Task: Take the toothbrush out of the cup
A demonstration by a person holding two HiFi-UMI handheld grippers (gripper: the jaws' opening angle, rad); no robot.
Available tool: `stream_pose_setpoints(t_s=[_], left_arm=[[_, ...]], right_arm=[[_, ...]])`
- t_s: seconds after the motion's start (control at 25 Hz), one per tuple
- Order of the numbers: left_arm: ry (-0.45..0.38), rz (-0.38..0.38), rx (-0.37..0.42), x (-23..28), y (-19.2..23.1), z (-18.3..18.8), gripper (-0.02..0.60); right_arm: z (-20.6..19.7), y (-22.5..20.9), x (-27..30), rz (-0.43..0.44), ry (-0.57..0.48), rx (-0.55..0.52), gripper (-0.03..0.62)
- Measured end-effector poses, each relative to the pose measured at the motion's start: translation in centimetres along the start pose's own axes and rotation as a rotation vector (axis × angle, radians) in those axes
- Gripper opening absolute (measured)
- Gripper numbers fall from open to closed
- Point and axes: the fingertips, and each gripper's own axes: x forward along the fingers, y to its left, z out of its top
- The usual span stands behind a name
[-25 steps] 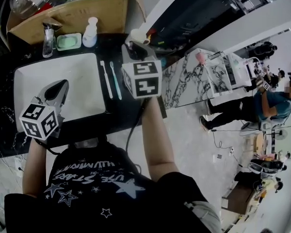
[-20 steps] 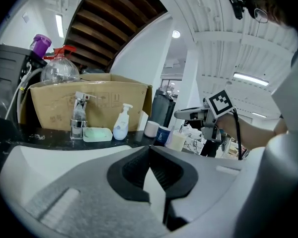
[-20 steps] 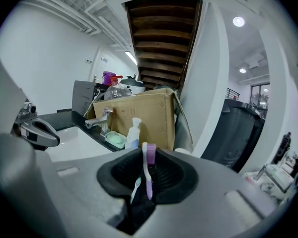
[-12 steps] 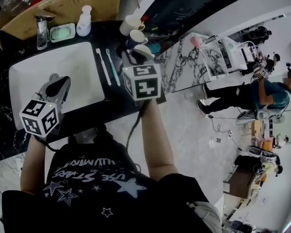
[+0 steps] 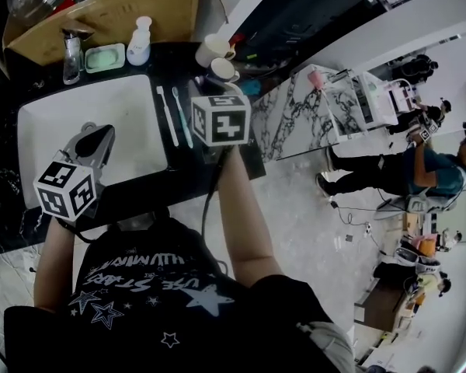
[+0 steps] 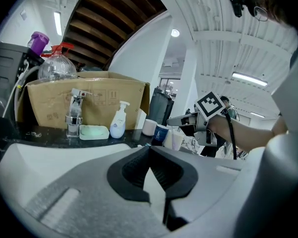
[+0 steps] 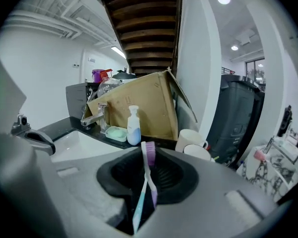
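The black counter (image 5: 188, 165) has a white sink (image 5: 62, 123) set in it, and a big brown box (image 5: 101, 14) stands at the back. By the box there is a tap (image 5: 71, 49), a green soap dish (image 5: 105, 57) and a white soap bottle (image 5: 139, 41). Two cups (image 5: 212, 50) sit near the right end of the counter. My right gripper (image 7: 146, 180) is clenched on the toothbrush (image 7: 148, 155). I pinch it by the thin handle, so the purple brush end sticks up and away from the pads. I think it is out of the cup now, because the cups show past my jaws and the brush is not in them. My left gripper (image 6: 151, 175) hangs over the front of the sink with its jaws pressed together and nothing in them. It has no job right now, so it keeps out of the way. Two other toothbrushes (image 5: 175, 116) lie flat on the counter, just beside the sink. Only the head view shows them. But in that view the marker cube hides the brush I hold. Only the right gripper view shows the brush between my jaws. The left gripper view shows my right gripper from the side, up near the cups, but the brush is too small to see there.
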Motion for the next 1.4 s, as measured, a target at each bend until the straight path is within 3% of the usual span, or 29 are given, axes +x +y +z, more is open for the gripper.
stream_pose_setpoints(t_s=[0.24, 0.56, 1.08, 1.4], left_arm=[[-0.012, 0.046, -0.014, 0.8, 1.3, 0.5, 0.01], [-0.005, 0.078, -0.033, 2.7, 2.5, 0.8, 0.011], [0.018, 0.07, -0.057, 1.2, 4.1, -0.4, 0.011], [0.022, -0.003, -0.035, -1.6, 5.1, -1.1, 0.009]], right_arm=[[-1.5, 0.1, 3.5, 0.037, 0.055, 0.082, 0.078], [-4.6, -1.3, 5.9, -0.019, 0.114, 0.137, 0.078], [-5.2, -1.8, 4.1, -0.169, 0.085, 0.116, 0.121], [-6.1, 0.5, 1.2, -0.226, 0.066, 0.161, 0.121]])
